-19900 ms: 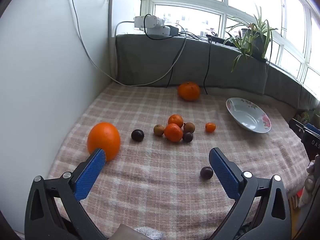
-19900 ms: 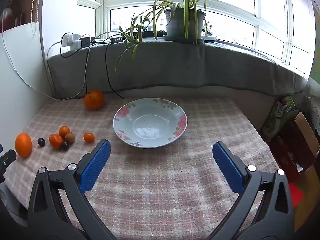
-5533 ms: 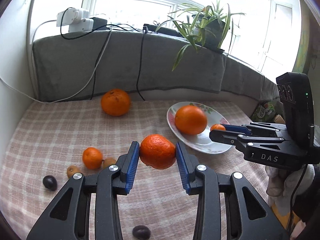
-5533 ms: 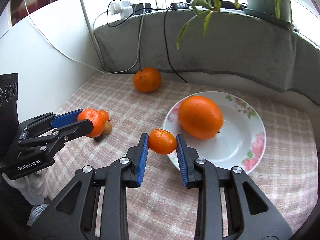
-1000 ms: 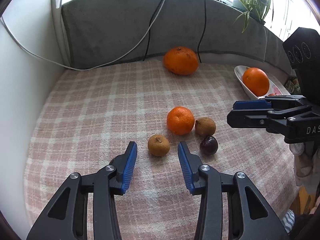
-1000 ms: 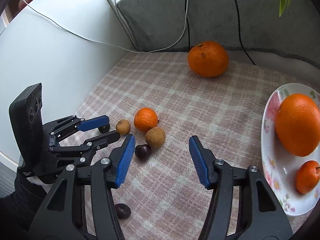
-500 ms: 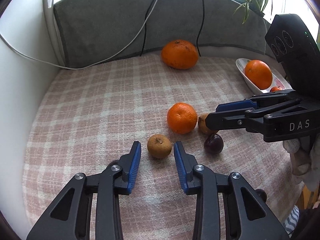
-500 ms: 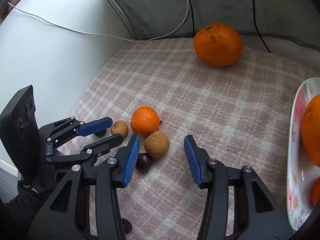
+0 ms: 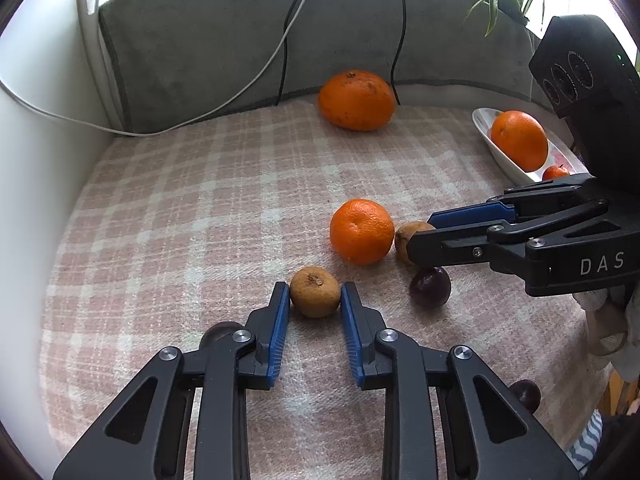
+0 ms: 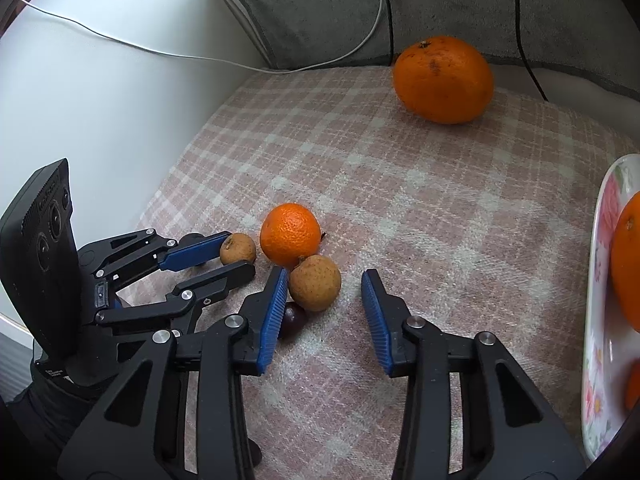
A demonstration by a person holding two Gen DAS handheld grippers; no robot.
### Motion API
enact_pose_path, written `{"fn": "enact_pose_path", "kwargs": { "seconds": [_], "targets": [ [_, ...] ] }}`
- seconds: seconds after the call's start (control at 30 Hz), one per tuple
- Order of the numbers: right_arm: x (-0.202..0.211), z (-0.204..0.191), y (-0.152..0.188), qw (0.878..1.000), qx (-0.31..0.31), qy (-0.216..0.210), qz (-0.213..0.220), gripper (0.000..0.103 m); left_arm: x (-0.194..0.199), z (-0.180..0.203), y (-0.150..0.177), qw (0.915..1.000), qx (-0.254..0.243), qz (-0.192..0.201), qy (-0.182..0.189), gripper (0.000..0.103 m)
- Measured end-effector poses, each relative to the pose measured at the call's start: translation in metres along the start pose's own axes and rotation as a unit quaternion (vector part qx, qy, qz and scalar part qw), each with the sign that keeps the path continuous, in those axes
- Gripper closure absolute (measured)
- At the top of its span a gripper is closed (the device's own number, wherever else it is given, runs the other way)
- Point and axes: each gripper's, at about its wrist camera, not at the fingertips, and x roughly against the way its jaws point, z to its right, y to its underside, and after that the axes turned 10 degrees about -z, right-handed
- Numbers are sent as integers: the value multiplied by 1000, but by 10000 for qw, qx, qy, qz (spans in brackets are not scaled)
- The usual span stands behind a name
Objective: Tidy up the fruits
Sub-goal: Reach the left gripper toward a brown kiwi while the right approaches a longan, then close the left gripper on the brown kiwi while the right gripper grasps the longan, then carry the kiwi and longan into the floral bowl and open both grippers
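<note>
On the checked cloth, my left gripper is shut on a small brown fruit, both blue pads against its sides. My right gripper straddles a second brown fruit and its jaws are closing. The left pad touches that fruit, while the right pad stands apart from it. A mandarin lies just behind both brown fruits. A dark purple fruit sits under my right gripper's left finger. The flowered plate at the right holds an orange and a small mandarin.
A large orange lies at the back by the grey cushioned ledge, where cables hang down. Two more dark fruits lie near the front. A white wall bounds the left side. A gloved hand holds each gripper.
My left jaws have narrowed onto the small brown fruit. My right gripper has come closer to the other brown fruit and its jaws have narrowed around it.
</note>
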Motion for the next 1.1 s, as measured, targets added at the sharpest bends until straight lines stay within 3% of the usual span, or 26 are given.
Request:
{"fn": "enact_pose_path", "kwargs": {
  "seconds": [0.1,0.47,1.1],
  "targets": [
    [-3,-5,-1,9999,106,25,-49,74,0,1,0,10000,-31,5,-41,79],
    [4,-5,4,9998,52,98,135,74,10,2,4,9999,82,79,26,79],
    [72,9,38,9955,-57,407,856,74,48,31,5,9978,190,491,402,79]
  ]
}}
